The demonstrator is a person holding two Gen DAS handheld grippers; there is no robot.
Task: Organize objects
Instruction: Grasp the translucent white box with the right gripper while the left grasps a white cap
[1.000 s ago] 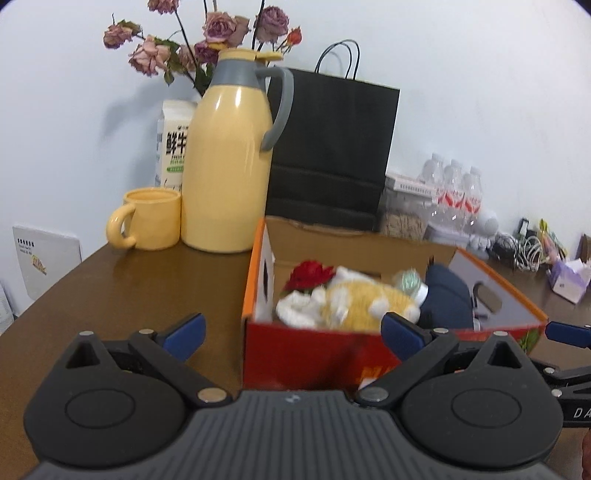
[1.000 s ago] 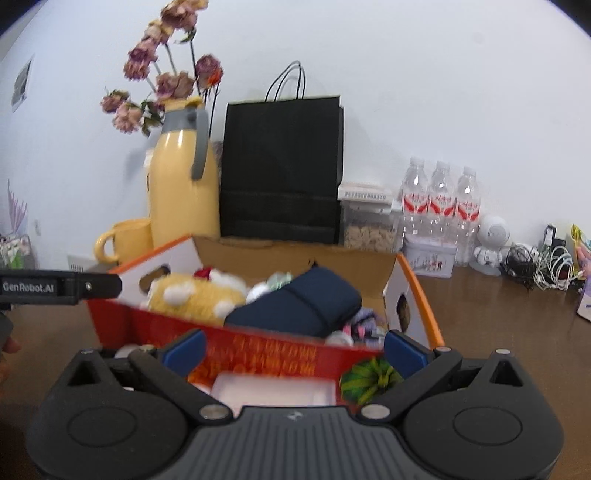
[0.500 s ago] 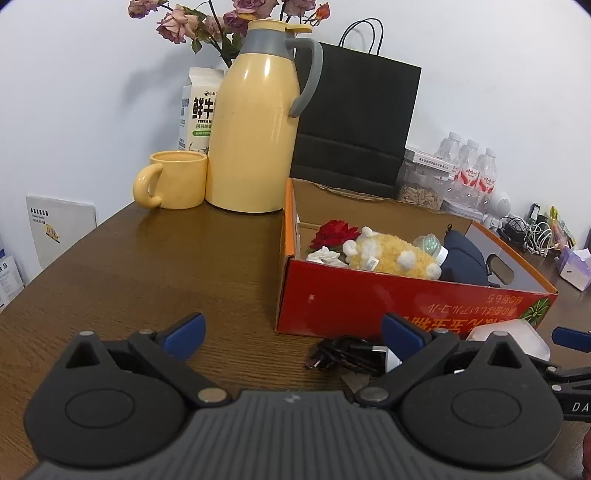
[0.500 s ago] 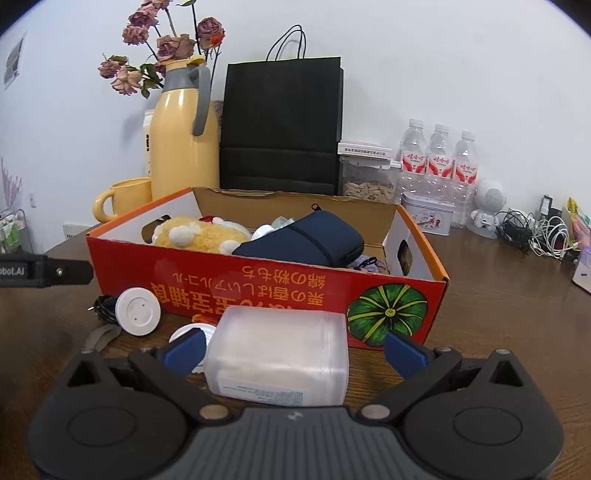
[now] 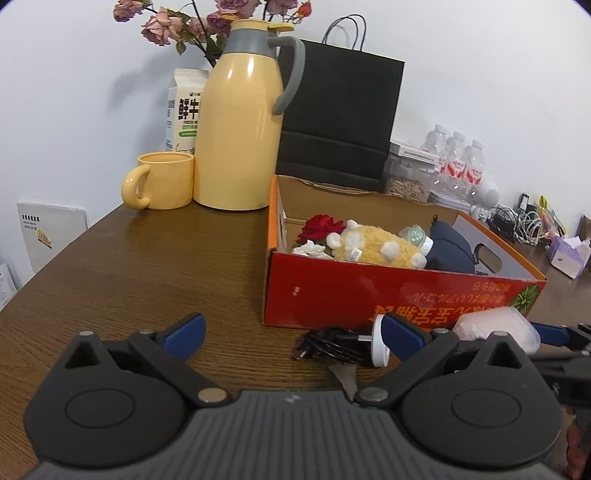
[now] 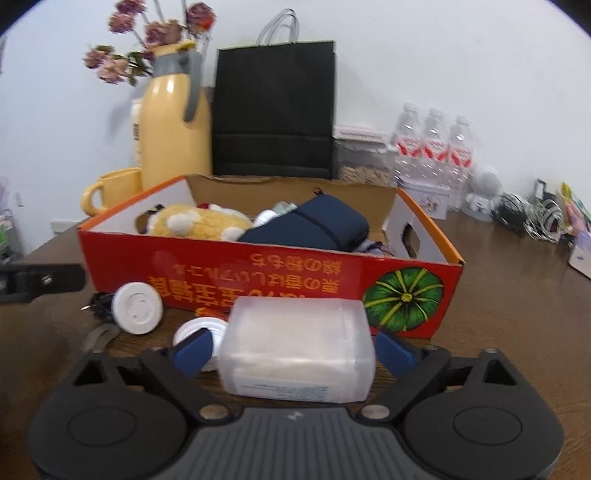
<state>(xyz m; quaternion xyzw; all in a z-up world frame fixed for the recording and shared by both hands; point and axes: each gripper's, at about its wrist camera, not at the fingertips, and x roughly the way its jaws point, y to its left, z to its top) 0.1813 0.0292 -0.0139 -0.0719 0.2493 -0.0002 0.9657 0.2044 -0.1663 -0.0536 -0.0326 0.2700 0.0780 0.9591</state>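
Behind the yellow thermos jug (image 5: 240,125) stand dried roses (image 5: 173,26) and a milk carton (image 5: 184,110), a yellow mug (image 5: 164,181) just left of it, a black paper bag (image 5: 340,114) to its right, and water bottles (image 6: 432,147) farther right along the worktop (image 5: 147,266).

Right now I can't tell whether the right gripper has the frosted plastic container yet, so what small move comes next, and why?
Probably finish closing the right gripper. Its jaws have just been narrowing around the frosted container, which lies on the table before the red box, with both pads beside its ends.
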